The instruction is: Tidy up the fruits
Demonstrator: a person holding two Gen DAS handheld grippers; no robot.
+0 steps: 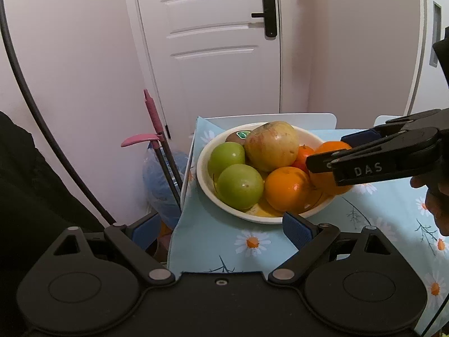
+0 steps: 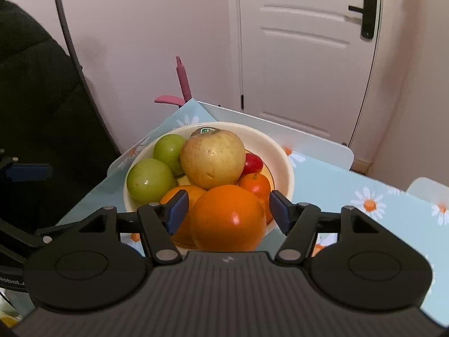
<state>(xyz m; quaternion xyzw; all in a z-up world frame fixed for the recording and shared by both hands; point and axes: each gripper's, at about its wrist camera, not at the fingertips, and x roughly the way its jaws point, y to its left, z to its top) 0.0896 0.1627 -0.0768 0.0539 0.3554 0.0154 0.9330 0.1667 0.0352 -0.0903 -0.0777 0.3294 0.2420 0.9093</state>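
Right gripper (image 2: 228, 210) jaws spread, straddling large round orange (image 2: 228, 219), pads not pressing; firm, smooth, rollable, so taking widest middle. Left gripper (image 1: 221, 230) spread, empty.

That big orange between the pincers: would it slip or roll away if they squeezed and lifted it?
The orange is round and glossy, so it could slip unless squeezed across its widest part. The right gripper straddles it, pads apart. It leans on fruit in the bowl; lifting may shift those.

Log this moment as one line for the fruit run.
stage: placing | right gripper: open around orange, pads clear | left gripper: open, empty | bowl: full
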